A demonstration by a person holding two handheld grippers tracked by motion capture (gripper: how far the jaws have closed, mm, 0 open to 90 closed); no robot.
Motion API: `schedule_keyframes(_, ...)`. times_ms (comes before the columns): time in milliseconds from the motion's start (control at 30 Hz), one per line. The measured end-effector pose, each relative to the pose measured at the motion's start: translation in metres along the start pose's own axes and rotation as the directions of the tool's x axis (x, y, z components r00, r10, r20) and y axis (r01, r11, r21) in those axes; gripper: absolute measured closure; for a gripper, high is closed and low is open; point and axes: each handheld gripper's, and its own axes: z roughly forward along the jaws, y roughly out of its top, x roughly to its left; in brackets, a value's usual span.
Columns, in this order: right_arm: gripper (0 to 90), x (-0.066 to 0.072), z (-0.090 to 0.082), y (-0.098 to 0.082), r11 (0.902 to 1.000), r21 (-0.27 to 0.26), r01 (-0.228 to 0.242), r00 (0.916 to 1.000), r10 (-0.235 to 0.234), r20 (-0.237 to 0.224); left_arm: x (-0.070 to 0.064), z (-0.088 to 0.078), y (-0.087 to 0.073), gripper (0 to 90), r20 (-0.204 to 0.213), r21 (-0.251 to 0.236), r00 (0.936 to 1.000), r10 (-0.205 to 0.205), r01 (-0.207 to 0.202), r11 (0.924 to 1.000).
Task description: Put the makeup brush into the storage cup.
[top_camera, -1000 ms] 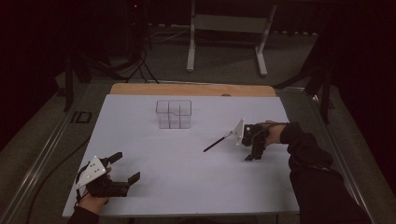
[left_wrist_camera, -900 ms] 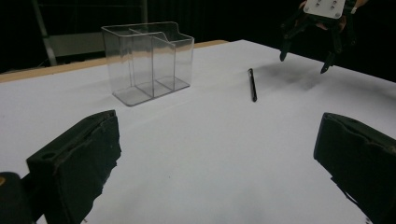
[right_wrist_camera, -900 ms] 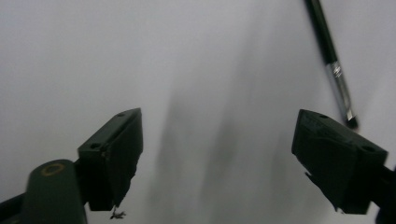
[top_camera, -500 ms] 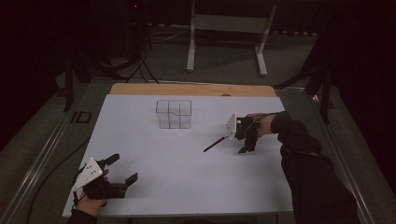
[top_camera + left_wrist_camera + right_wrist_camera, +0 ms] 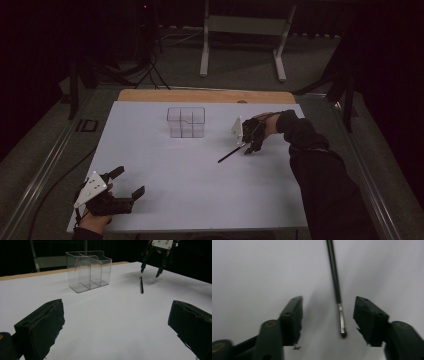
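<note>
A thin black pen (image 5: 231, 153) (image 5: 141, 285) (image 5: 335, 282) lies flat on the white table (image 5: 200, 200), right of centre. My right gripper (image 5: 249, 145) (image 5: 151, 269) (image 5: 328, 315) hovers open just over the pen's near end, whose clip end sits between the jaws without touching them. A clear plastic organizer (image 5: 186, 121) (image 5: 88, 270) with several compartments stands upright and empty at the back centre. My left gripper (image 5: 127, 182) (image 5: 112, 322) rests open near the front left corner, nothing between its jaws.
A wooden strip (image 5: 205, 95) runs along the table's far edge. Behind it stands a grey metal frame (image 5: 244, 35) on the floor, with cables at the back left. The person's dark sleeve (image 5: 325, 180) lies over the table's right side.
The right gripper has moved left and farther back, coming down over the pen's end. The left gripper has shifted slightly. The pen has not moved.
</note>
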Motion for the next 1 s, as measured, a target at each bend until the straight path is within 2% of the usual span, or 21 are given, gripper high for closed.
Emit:
schedule_keyframes(67,44.9,-0.004,0.005,0.002,0.9989,0.026,0.039,0.9992,-0.039,0.005,0.000,-0.001,-0.001,1.9,-0.004,0.002,1.0000,-0.006,0.006,1.0000)
schedule_keyframes(167,47.0,-0.007,0.007,0.002,0.9986,0.015,0.050,0.9987,-0.050,0.009,0.000,-0.001,-0.001,1.9,-0.006,0.003,1.0000,-0.007,0.007,1.0000)
schedule_keyframes(200,49.0,-0.009,0.009,0.001,0.9985,0.024,0.049,0.9988,-0.049,-0.003,0.000,-0.002,-0.001,1.9,-0.005,0.002,1.0000,-0.007,0.007,1.0000)
schedule_keyframes(233,53.4,-0.010,0.013,-0.002,0.9963,0.042,0.076,0.9971,-0.076,-0.005,0.000,-0.002,-0.001,1.9,-0.006,0.002,1.0000,-0.006,0.006,1.0000)
schedule_keyframes(267,54.8,-0.012,0.014,-0.003,0.9966,0.045,0.069,0.9975,-0.069,-0.018,0.000,-0.002,-0.001,1.9,-0.007,0.002,1.0000,-0.007,0.007,1.0000)
schedule_keyframes(400,63.5,-0.016,0.021,-0.006,0.9958,0.049,0.077,0.9970,-0.076,-0.010,0.000,-0.001,-0.002,1.9,-0.006,0.003,0.9999,-0.011,0.011,0.9999)
schedule_keyframes(600,72.8,-0.017,0.028,-0.007,0.9908,0.073,0.113,0.9936,-0.113,-0.008,0.000,0.000,-0.002,1.8,-0.002,0.008,1.0000,-0.006,0.006,0.9999)
schedule_keyframes(700,75.5,-0.018,0.030,-0.006,0.9887,0.084,0.124,0.9922,-0.123,-0.023,0.000,0.000,-0.002,1.8,-0.001,0.009,1.0000,-0.005,0.005,0.9999)
schedule_keyframes(833,82.8,-0.018,0.030,-0.006,0.9876,0.088,0.130,0.9907,-0.126,-0.051,0.000,0.000,-0.002,1.9,-0.002,0.012,1.0000,-0.004,0.004,0.9999)
schedule_keyframes(933,83.4,-0.018,0.029,-0.006,0.9898,0.089,0.111,0.9919,-0.105,-0.071,0.000,0.000,-0.002,1.9,-0.002,0.013,1.0000,-0.002,0.002,0.9999)
schedule_keyframes(1000,83.4,-0.019,0.027,-0.007,0.9921,0.092,0.086,0.9949,-0.081,-0.061,0.000,0.000,-0.002,1.9,-0.001,0.011,1.0000,-0.002,0.002,0.9999)
